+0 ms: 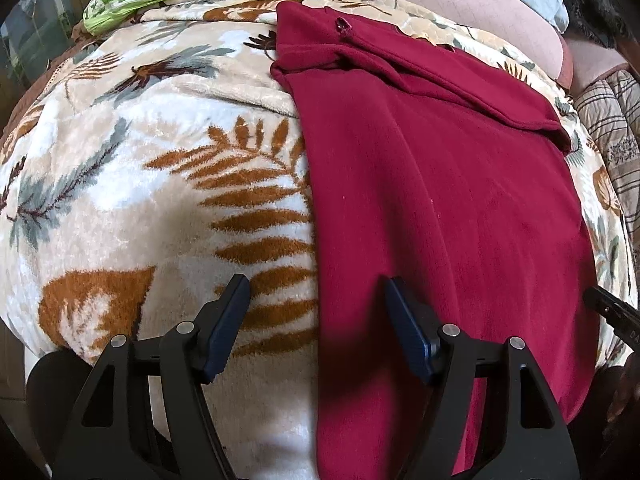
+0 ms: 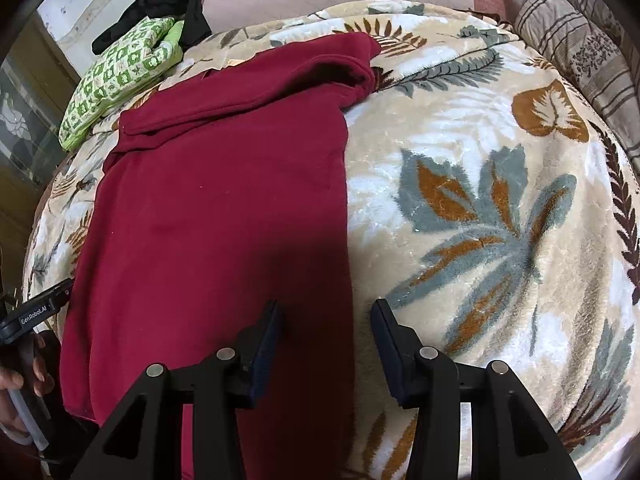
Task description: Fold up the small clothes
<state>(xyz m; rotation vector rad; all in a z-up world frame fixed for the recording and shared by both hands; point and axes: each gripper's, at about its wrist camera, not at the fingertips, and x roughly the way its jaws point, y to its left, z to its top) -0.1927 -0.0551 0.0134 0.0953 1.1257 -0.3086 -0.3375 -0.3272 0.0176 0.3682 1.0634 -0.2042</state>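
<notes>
Now we hold both grippers above the near end of a dark red garment (image 1: 440,200) that lies spread lengthwise on a leaf-patterned blanket (image 1: 140,180). Our left gripper (image 1: 316,300) has its jaws wide apart, straddling the garment's left edge, with nothing between the pads. Our right gripper (image 2: 326,316) stands with its jaws parted over the garment's right edge, gripping nothing. At the far end a sleeve (image 2: 280,80) is folded across the garment. Beyond it, on the blanket's far left corner, lies a green and white patterned cloth (image 2: 120,80), with a black cloth (image 2: 168,4) just behind. A hand (image 2: 16,384) grips the left gripper's handle.
</notes>
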